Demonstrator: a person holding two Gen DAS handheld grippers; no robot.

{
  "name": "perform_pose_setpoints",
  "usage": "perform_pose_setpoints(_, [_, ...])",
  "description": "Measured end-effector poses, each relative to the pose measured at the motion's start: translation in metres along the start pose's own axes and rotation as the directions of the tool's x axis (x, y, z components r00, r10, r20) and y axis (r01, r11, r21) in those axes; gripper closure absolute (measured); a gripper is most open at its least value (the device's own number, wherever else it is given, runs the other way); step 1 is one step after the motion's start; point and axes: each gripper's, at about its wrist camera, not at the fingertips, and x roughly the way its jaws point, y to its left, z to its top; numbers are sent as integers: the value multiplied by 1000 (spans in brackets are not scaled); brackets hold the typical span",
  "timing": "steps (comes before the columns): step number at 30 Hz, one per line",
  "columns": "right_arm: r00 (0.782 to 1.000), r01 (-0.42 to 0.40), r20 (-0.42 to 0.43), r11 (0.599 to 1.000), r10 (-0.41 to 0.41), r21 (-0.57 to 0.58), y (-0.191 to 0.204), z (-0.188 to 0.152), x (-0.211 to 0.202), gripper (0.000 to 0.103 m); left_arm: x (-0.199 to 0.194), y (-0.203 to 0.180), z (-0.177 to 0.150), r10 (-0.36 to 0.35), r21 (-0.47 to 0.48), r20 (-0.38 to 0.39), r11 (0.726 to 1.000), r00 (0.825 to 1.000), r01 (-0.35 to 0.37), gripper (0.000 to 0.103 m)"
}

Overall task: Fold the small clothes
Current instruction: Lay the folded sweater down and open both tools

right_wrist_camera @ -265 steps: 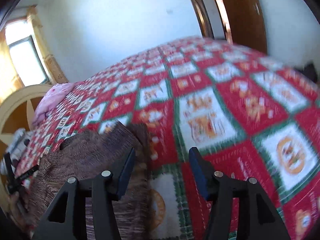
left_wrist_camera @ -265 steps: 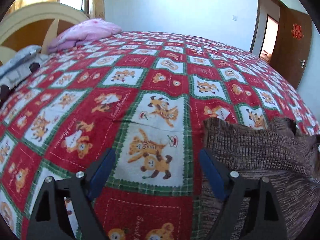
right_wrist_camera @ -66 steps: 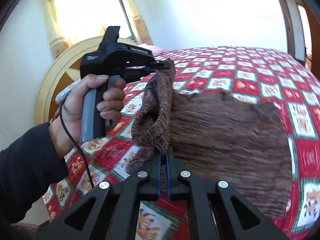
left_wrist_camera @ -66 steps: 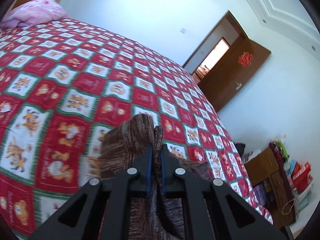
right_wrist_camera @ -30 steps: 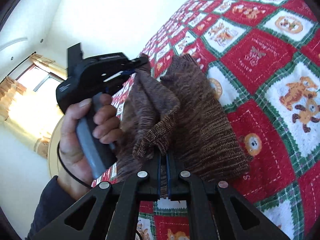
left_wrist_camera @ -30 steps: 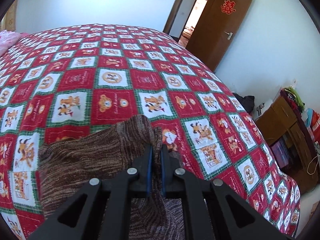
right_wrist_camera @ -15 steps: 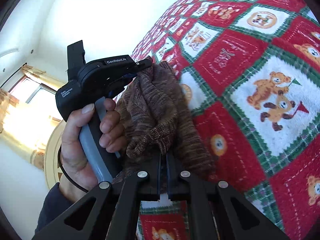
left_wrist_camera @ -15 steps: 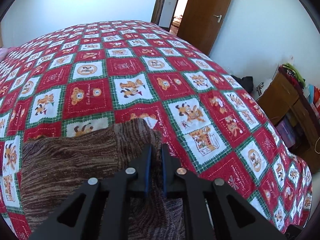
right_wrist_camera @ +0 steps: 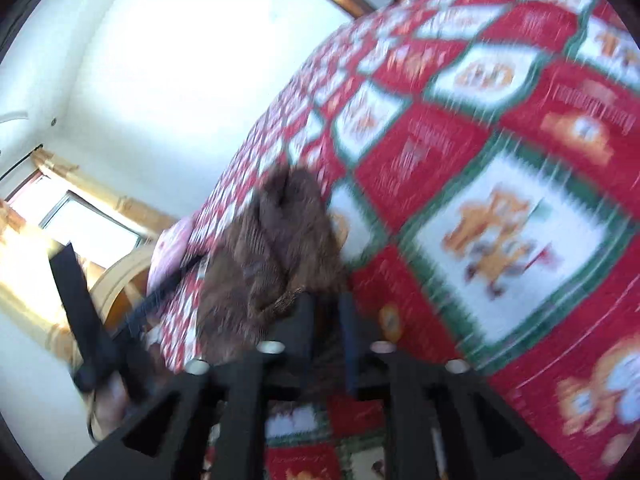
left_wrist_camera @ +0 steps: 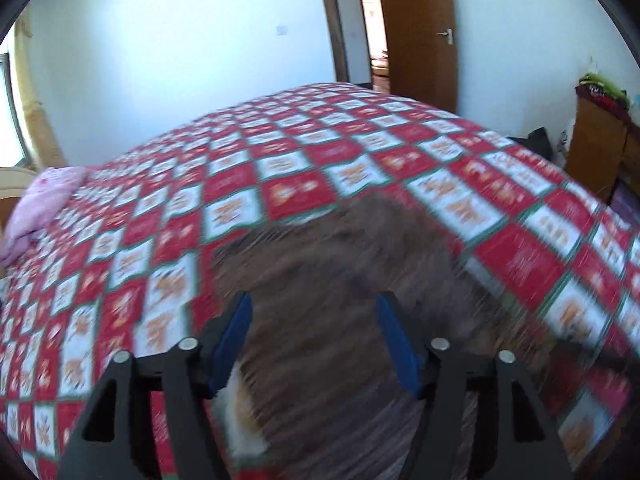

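We are opening both the left gripper (left_wrist_camera: 314,338) and right gripper (right_wrist_camera: 325,320), releasing the sweater (left_wrist_camera: 340,264) onto the bed (left_wrist_camera: 280,168).

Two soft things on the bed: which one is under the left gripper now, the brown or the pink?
The brown knit garment, lying on the quilt between the left gripper's just-opened jaws. The pink pillow sits far off at the headboard end.

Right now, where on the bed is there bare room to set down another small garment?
The bedspread lies bare between the brown knit garment and the pink pillow, and beyond the garment toward the door. In the right wrist view the squares right of the garment are free too. It is crowded around the garment, where the left claw and right claw are.
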Motion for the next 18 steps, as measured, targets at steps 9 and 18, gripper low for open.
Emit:
perform_pose_setpoints(9, [990,-80,-139,950,39,-303,66,11,29,48,5,17,-65,-84,-90,-32,993,996,81,22])
perform_pose_setpoints(18, [946,6,-304,942,-114,-335,37,0,53,97,-3,12,-74,-99,-72,11,992,995,100,6])
